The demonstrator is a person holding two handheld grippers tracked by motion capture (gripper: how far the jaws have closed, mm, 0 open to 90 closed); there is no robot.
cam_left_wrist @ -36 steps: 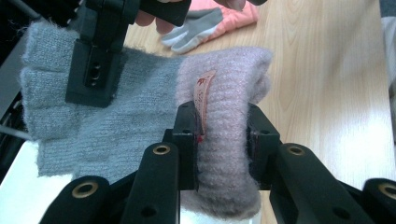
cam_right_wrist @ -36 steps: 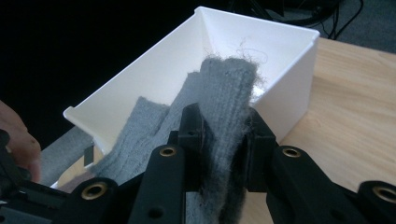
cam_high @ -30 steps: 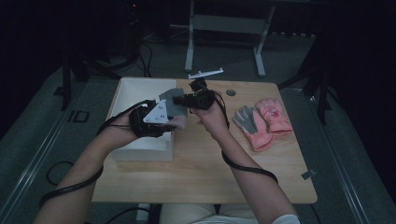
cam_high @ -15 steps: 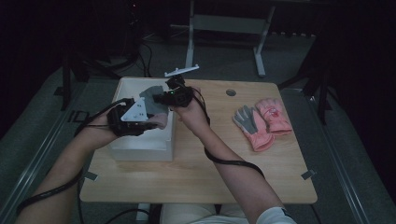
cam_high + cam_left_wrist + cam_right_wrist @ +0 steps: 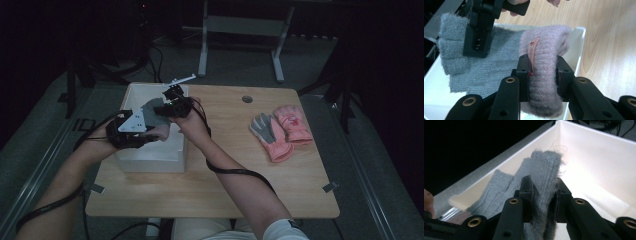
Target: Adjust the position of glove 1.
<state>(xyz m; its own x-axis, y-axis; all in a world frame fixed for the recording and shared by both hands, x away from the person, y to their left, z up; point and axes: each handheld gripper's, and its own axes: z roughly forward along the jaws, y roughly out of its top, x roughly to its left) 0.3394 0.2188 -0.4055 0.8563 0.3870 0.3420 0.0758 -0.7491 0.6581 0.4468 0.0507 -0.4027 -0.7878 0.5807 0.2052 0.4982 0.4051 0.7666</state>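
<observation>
Glove [image 5: 152,112], grey and pink knit, hangs between your two grippers over the white bin [image 5: 150,162] at the tabletop's [image 5: 225,170] left side in the high view, with another pink-and-grey pair [image 5: 280,130] lying well apart to the right. In the left gripper view, your left gripper [image 5: 541,72] is clamped tight on the pink cuff [image 5: 546,50] beside a small tag [image 5: 533,50] whose print is too small to read, while the grey fingers [image 5: 454,52] droop into the bin. In the right gripper view, your right gripper [image 5: 544,190] is closed on a fold of the grey knit [image 5: 545,170] above the bin's wall [image 5: 599,157]. Expect it to be light, soft and floppy; grip the thick ribbed cuff rather than a fingertip
</observation>
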